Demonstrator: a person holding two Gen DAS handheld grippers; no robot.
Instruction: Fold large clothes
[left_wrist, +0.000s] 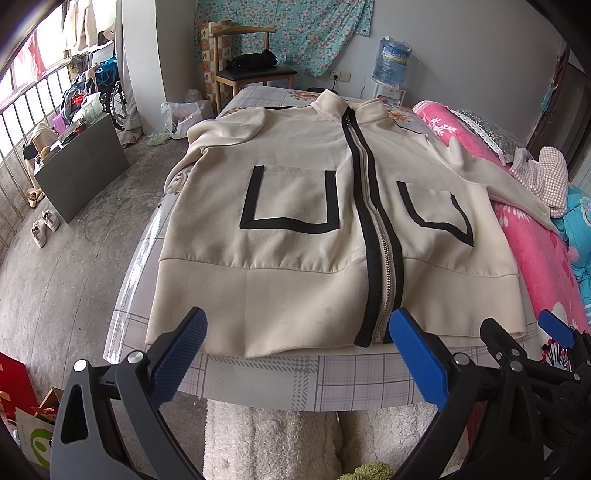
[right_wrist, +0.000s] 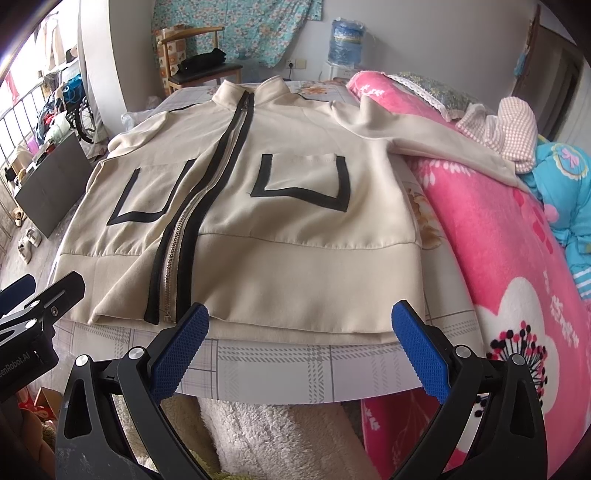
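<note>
Bed (left_wrist: 258, 380), plaid sheet, pink floral quilt (right_wrist: 498, 240) along its right side. Cream jacket (left_wrist: 295, 206) lies flat, front up, zipped, collar at the far end, hem at the near edge; one sleeve drapes onto the quilt. Left gripper (left_wrist: 295, 354) and right gripper (right_wrist: 300, 350) hover just short of the hem, jaws spread wide, holding nothing.

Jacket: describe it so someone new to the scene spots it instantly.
On the bed with the grey plaid sheet, beside the pink blanket, lies the jacket, spread flat, front up. It is cream, with a black-edged zipper down the middle and two black-outlined pockets; nothing else nearby is cream with black trim.
</note>
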